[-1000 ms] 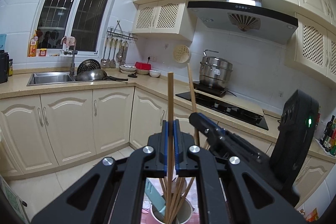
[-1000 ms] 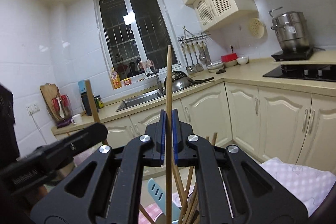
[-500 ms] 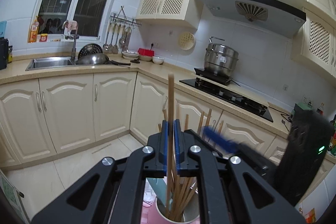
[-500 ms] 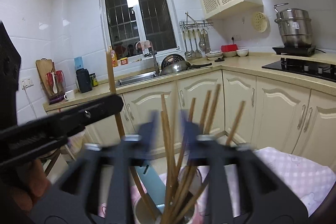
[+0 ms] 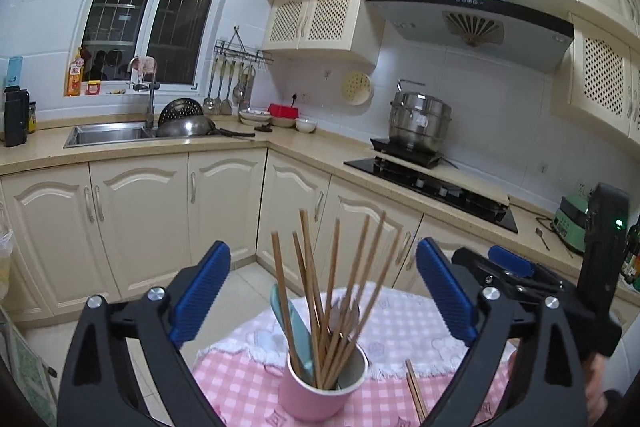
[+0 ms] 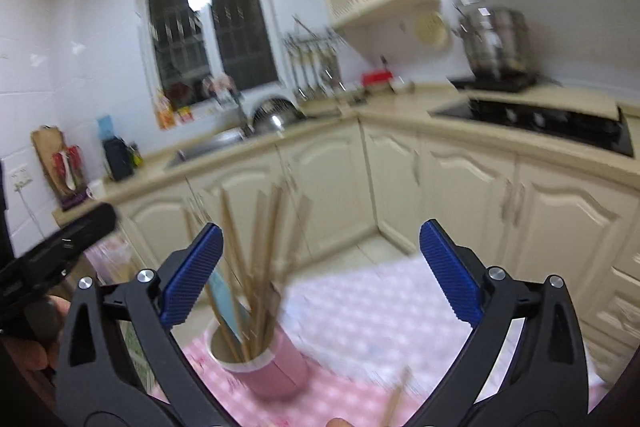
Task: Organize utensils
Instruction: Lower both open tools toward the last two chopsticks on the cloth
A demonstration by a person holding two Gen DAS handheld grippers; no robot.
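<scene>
Pink cup (image 5: 316,393) base cropped, loose chopstick (image 6: 394,403) blurred, cut off

Cream cabinets (image 5: 140,211), dark barred window (image 5: 160,3), white tiled walls (image 5: 40,7), pale floor tiles (image 5: 236,287), corner countertop (image 5: 280,145).

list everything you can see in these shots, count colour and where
pink cup: one, pink, on the checked cloth, between the left gripper's fingers in view
chopsticks: a bunch, exact count unclear, brown, standing in the pink cup
teal utensil: one, teal, in the pink cup
loose chopsticks: count unclear, brown, lying on the cloth right of the cup
tablecloth: one, pink and white check, under the cup
steel pot: one, silver, on the counter by the hob
wok: one, silver, by the sink
left hand-held gripper: black, blue pads, jaws opening, nothing pressed
right hand-held gripper: black, blue pads, jaws opening, nothing pressed
</scene>
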